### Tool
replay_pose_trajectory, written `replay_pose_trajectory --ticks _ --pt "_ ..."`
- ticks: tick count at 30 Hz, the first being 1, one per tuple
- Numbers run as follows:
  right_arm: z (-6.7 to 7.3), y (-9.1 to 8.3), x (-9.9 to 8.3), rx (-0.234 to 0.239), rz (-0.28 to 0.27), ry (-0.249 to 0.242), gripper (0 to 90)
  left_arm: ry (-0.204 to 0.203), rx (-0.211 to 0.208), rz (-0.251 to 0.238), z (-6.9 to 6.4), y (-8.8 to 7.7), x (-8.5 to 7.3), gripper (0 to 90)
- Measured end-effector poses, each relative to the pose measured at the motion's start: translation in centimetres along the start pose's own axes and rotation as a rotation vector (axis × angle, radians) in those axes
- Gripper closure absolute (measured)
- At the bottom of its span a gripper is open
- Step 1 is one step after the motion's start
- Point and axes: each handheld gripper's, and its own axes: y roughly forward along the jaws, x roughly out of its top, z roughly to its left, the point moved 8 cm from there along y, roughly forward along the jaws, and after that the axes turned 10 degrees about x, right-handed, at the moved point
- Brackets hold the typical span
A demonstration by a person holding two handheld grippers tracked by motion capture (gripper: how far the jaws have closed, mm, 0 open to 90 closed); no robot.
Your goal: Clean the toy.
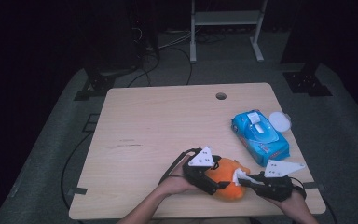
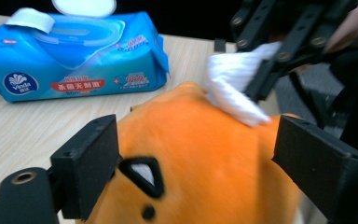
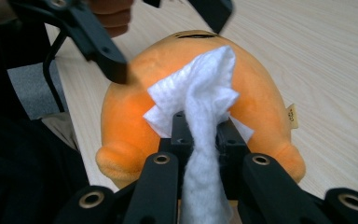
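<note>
Here the right gripper (image 3: 200, 122) is pinching a white wipe (image 3: 200, 100) between its jaws and pressing it onto the back of an orange plush toy (image 1: 227, 178), which is lying at the near edge of the worktop (image 1: 158, 126), just in front of a blue wipe pack (image 1: 260, 136). The left gripper (image 2: 196, 163) is straddling the toy with its jaws spread, the pads apparently clear of the fur. The toy is looking soft, light and squashy (likely to slide under rubbing), so bracing its plump sides seems wisest.
</note>
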Motion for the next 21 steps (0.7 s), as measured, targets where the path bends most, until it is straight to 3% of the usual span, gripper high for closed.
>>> replay_pose_trajectory --ticks 5,7,10,13,17,21 --pt "0.2 -0.3 -0.1 0.009 0.013 -0.031 79.8 -0.003 -0.033 0.041 0.3 1.0 0.0 9.8" --pt "0.1 -0.7 -0.2 0.024 -0.006 -0.020 79.6 -0.025 -0.068 0.076 0.4 1.3 -0.4 10.0" --pt "0.0 -1.2 0.0 0.063 -0.055 0.009 79.6 -0.046 -0.086 0.096 0.4 1.3 -0.7 10.5" --pt "-0.3 -1.7 0.2 0.064 -0.089 0.028 79.5 -0.065 -0.110 0.123 0.3 1.2 -1.2 15.0" --pt "-0.5 -1.7 0.2 0.049 -0.091 0.034 79.0 -0.055 -0.066 0.133 0.4 1.2 -1.6 26.1" --pt "-0.6 -1.6 0.1 0.043 -0.088 0.035 78.7 -0.015 -0.012 0.096 0.1 0.7 -1.3 42.4"
